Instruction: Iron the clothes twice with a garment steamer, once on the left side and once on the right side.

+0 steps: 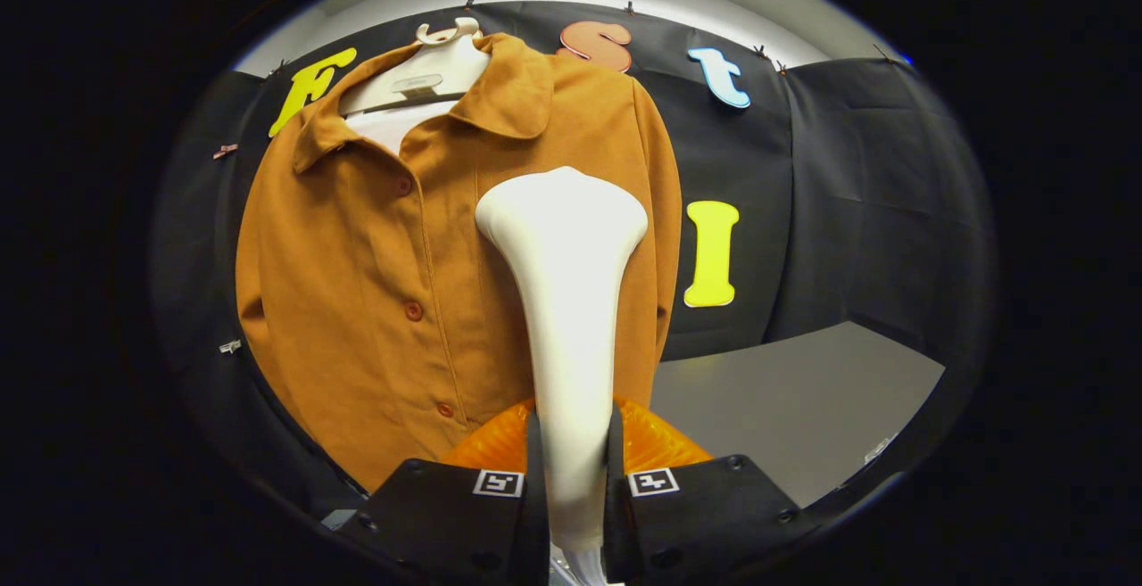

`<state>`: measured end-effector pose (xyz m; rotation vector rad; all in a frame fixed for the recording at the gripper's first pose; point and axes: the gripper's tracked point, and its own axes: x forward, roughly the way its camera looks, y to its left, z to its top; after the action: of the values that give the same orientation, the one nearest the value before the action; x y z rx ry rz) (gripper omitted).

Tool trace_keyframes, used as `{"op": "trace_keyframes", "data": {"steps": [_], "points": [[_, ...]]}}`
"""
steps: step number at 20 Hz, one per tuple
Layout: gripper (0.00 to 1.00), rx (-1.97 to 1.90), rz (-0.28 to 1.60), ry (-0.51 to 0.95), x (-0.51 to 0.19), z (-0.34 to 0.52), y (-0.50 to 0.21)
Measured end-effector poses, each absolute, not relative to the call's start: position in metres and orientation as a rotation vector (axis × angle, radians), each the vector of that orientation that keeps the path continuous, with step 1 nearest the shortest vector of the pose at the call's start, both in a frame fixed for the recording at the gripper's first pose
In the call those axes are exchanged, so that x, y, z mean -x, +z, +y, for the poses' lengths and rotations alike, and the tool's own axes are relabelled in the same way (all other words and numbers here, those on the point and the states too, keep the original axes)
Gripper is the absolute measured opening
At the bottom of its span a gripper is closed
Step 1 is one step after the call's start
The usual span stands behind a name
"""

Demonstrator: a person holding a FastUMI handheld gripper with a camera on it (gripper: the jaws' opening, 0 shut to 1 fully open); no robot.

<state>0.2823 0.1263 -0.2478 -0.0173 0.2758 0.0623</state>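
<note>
**Ana:** Between the fingers (pixel 535 479), the garment steamer (pixel 564 301) is sitting upright; both of them are pressing on its slim white handle, so the gripper (pixel 573 488) is clamping it firmly. An orange ribbed part (pixel 660 443) is bulging out behind the handle, just beyond the fingers. I cannot tell what it is.

**Ben:** And the steamer's head?

**Ana:** Above the handle it is widening into a flat, rounded head, and that head is lying over the shirt (pixel 375 301), on the panel beside the button placket. I cannot tell whether it is touching the cloth or hovering just off it.

**Ben:** Where is the shirt hanging relative to the steamer?

**Ana:** Directly behind it. It is a rust-brown button-front shirt on a white hanger (pixel 428 69), which is sitting well above the steamer head. The row of buttons (pixel 413 309) is running down just beside the head, and a grey table (pixel 803 390) is stretching away beside the shirt's hem.

**Ben:** So how should this pass be done?

**Ana:** My judgement: the head is sitting around chest height, so a pass looks underway or about to start on this panel. I am thinking the face should be staying flat to the fabric and travelling in a straight vertical line, clear of the buttons. The hanger looks free to swing, so light pressure is advisable. The other panel would be needing the same stroke.
</note>
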Motion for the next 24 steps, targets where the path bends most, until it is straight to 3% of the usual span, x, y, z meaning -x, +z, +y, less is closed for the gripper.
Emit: {"op": "trace_keyframes", "data": {"steps": [24], "points": [[0.28,0.085,0.729,0.051,-0.200,0.116,-0.454]]}}
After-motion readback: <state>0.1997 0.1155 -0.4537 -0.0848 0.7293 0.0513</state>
